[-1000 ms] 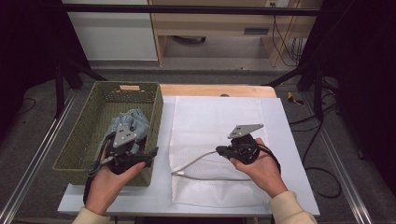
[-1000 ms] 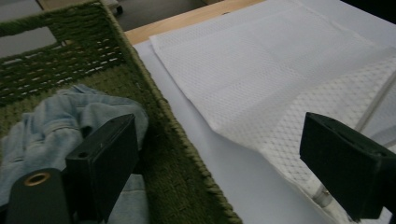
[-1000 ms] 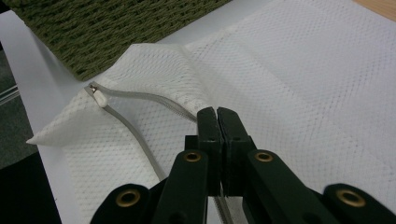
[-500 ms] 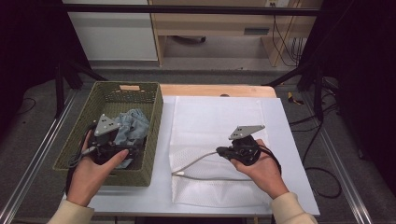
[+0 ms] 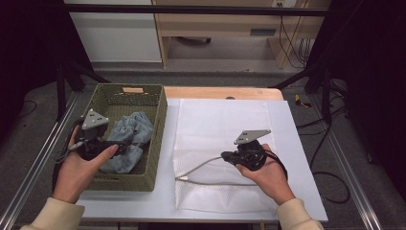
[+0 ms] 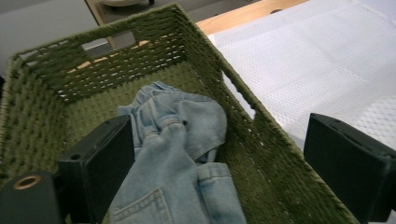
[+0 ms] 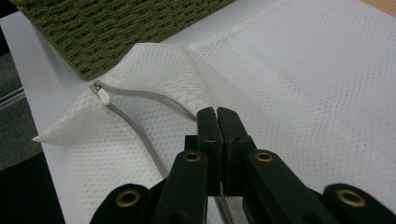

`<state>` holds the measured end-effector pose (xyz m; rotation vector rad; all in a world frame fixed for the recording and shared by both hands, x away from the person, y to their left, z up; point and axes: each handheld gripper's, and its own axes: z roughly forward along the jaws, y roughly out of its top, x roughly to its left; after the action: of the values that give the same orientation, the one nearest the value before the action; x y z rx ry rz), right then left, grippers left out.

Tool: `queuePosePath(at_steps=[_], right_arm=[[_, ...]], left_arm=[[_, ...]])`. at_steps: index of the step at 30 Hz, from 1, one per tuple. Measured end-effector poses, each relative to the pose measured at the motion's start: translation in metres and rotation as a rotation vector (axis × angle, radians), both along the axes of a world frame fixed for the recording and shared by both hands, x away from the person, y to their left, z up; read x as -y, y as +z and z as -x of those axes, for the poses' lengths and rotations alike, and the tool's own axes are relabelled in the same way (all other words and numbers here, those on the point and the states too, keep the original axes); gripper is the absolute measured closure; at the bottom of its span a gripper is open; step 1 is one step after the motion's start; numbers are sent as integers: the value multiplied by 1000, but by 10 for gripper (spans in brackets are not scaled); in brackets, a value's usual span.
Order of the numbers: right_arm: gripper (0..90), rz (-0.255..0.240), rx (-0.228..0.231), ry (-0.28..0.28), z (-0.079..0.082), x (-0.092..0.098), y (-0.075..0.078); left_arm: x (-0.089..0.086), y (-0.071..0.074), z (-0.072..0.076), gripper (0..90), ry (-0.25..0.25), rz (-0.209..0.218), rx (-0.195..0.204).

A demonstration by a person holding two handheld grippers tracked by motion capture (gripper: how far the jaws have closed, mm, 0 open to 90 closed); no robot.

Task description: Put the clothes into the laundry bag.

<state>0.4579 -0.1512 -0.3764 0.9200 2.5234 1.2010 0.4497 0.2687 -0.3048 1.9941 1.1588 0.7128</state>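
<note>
up close, zipper pull [image 7: 102, 95] on mesh bag [image 7: 299, 84]

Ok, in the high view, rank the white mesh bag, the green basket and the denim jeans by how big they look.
1. White mesh bag, largest.
2. Green basket, somewhat smaller.
3. Denim jeans, smallest, lying crumpled inside the basket and partly hidden by the left gripper.

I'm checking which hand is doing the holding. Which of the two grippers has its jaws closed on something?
The right gripper: its jaws are shut on the white mesh laundry bag's zipper edge. The left gripper hangs open over the jeans in the green basket.
</note>
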Motion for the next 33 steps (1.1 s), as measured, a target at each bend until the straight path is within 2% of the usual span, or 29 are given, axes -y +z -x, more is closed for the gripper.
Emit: queuePosePath(at_steps=[3, 7, 20, 31, 33], right_arm=[[890, -2, 1, 1, -1, 0, 0], [890, -4, 1, -2, 0, -1, 0], [890, -3, 1, 7, 0, 0, -1], [890, -12, 9, 1, 1, 1, 1], [890, -12, 9, 2, 1, 1, 1]], left_arm=[[-3, 6, -1, 77, 14, 20, 13], [-3, 8, -2, 77, 14, 21, 16], [-8, 4, -11, 77, 32, 13, -10], [-4, -1, -20, 76, 33, -3, -24], [-3, -3, -23, 77, 33, -13, -41]])
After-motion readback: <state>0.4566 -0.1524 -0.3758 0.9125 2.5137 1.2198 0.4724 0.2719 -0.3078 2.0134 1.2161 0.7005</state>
